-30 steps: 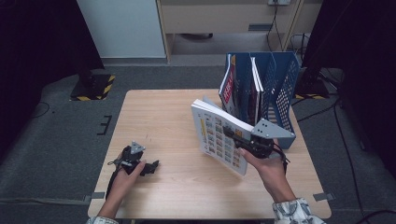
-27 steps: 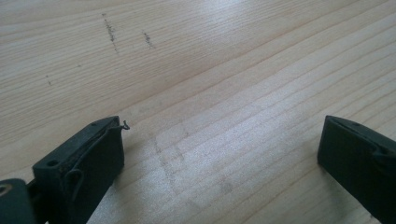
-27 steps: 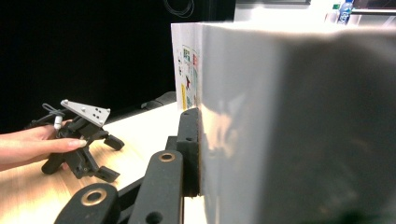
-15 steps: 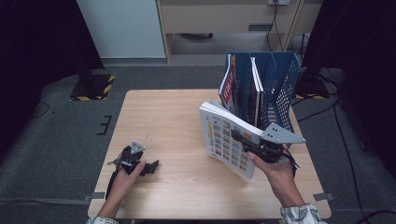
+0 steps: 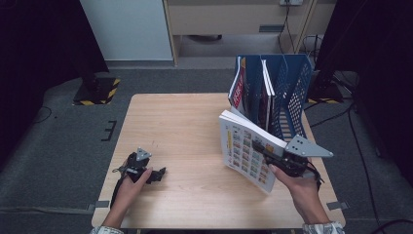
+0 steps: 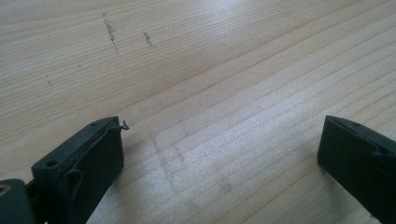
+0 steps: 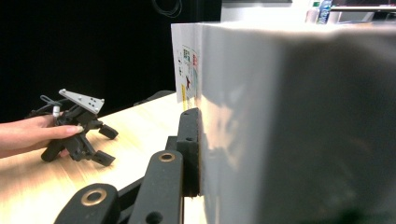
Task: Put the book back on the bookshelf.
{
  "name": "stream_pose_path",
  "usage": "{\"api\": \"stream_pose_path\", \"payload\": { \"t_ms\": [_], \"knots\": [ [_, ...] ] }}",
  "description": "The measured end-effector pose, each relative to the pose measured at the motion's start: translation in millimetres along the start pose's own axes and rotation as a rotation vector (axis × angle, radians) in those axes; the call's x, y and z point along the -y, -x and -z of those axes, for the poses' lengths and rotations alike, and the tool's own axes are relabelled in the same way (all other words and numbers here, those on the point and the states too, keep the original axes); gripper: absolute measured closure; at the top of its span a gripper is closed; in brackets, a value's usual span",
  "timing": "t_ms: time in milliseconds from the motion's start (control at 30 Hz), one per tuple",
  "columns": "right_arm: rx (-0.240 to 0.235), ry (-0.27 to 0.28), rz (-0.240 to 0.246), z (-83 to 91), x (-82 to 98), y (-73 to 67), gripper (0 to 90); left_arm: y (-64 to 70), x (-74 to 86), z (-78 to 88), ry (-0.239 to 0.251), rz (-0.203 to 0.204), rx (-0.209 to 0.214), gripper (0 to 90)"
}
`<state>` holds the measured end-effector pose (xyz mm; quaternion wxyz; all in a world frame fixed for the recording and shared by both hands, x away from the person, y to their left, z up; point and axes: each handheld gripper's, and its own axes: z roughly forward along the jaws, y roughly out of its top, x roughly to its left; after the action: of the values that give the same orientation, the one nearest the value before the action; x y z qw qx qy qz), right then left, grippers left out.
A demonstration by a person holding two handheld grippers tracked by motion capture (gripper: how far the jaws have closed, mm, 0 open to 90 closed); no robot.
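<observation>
A thick white book (image 5: 245,150) with rows of small coloured pictures on its cover stands tilted above the table's right side. My right gripper (image 5: 261,148) is shut on its near edge. In the right gripper view one black finger (image 7: 189,140) presses flat on the book (image 7: 289,116); the other finger is hidden behind it. My left gripper (image 5: 158,174) rests on the wooden table (image 5: 185,122) at the near left, held by a hand. Its jaws stand wide open over bare wood in the left gripper view (image 6: 219,140). The left gripper (image 7: 105,144) is also seen far off in the right gripper view.
A blue mesh file rack (image 5: 292,92) stands at the table's far right, just behind the held book, with a red-covered magazine (image 5: 238,92) and other books upright in its slots. Grey carpet surrounds the table.
The right hand has carried the book to the right and a little nearer the table's front edge. The left gripper has stayed where it was.
</observation>
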<state>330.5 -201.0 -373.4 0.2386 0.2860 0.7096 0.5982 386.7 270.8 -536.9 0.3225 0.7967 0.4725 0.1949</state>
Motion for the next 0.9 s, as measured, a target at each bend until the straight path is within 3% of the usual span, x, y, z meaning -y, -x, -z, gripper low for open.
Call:
{"api": "stream_pose_path", "payload": {
  "t_ms": [900],
  "knots": [
    [0.08, 0.0, -0.024, 41.3, 7.1, 20.4, 73.9, 0.0, 1.0, 1.1, -0.003, 0.005, -0.003, 0.0]
  ]
}}
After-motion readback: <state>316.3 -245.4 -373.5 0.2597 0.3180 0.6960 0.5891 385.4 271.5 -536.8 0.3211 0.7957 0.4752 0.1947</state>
